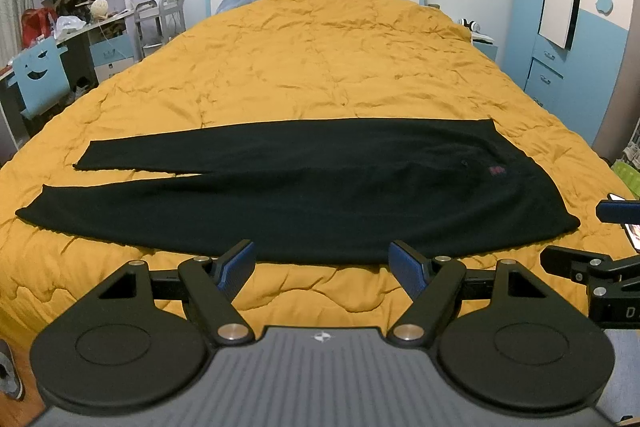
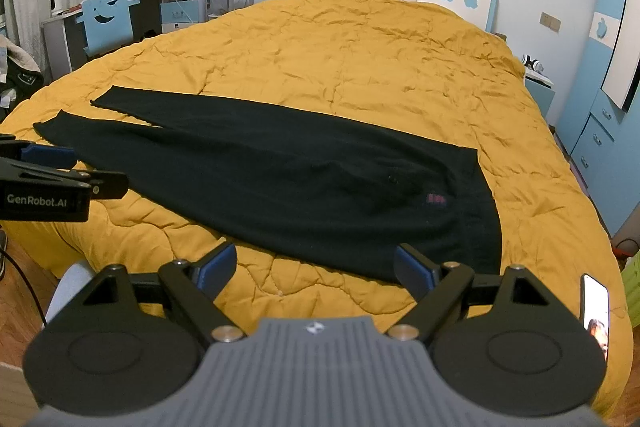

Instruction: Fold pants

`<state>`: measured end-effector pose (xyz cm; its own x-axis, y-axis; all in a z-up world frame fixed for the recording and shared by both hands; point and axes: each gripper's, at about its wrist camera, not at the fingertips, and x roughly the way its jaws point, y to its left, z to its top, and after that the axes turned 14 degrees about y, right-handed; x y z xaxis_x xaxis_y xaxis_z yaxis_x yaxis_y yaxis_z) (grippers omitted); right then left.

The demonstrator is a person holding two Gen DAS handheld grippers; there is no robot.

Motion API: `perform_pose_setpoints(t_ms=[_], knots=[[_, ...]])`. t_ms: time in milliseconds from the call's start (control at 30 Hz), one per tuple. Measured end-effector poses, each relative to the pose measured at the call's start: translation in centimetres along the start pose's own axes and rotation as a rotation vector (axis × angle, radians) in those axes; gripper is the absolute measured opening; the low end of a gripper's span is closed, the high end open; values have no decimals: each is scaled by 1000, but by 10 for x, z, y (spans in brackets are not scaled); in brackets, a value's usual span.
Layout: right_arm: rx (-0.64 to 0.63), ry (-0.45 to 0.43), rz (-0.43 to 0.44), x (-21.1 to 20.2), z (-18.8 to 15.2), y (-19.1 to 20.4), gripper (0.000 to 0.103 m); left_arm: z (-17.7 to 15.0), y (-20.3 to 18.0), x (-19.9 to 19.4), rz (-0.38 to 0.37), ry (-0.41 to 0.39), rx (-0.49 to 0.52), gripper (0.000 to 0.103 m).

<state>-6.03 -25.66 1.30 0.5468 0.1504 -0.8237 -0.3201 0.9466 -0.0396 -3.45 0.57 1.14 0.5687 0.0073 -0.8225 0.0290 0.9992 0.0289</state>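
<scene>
Your pants (image 1: 280, 195) lie flat along the bed's (image 1: 320, 67) near edge, waistband right, legs left. Both hand-held grippers, left (image 1: 322, 261) and right (image 2: 316, 265), are spread wide and empty; the right one's nearer the waistband.

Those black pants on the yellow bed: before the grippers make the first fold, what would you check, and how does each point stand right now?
1. Pants spread flat on the quilt, legs to the left, waist to the right: ok.
2. Both legs visible and not crossed, with a narrow gap between them: ok.
3. Left gripper open and holding nothing: ok.
4. Right gripper open and holding nothing: ok.
5. Both grippers sit at the near edge of the pants, not yet on the fabric: ok.
6. Phone lying on the quilt near the waist end, possibly in the way: cannot tell.
</scene>
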Motion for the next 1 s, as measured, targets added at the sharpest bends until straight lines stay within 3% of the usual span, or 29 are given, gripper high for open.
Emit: perform_pose_setpoints(t_ms=[233, 400, 533, 600, 667, 767, 1000], knots=[[7, -12, 53, 8, -2, -8, 82, -3, 6, 8, 3, -20, 12, 89], [-19, -40, 84, 26, -7, -34, 82, -1, 35, 14, 34, -63, 56, 81], [-73, -16, 9, 50, -6, -55, 81, 6, 68, 23, 92, -88, 93, 80], [-119, 11, -37, 65, -8, -62, 72, 7, 82, 30, 104, -104, 118, 76], [-161, 39, -69, 80, -10, -70, 51, 6, 96, 39, 115, -107, 134, 76], [-202, 91, -99, 102, -14, -87, 38, 6, 121, 56, 147, -76, 170, 76], [-368, 184, -187, 138, -23, -108, 36, 6, 176, 90, 348, -7, 263, 76]])
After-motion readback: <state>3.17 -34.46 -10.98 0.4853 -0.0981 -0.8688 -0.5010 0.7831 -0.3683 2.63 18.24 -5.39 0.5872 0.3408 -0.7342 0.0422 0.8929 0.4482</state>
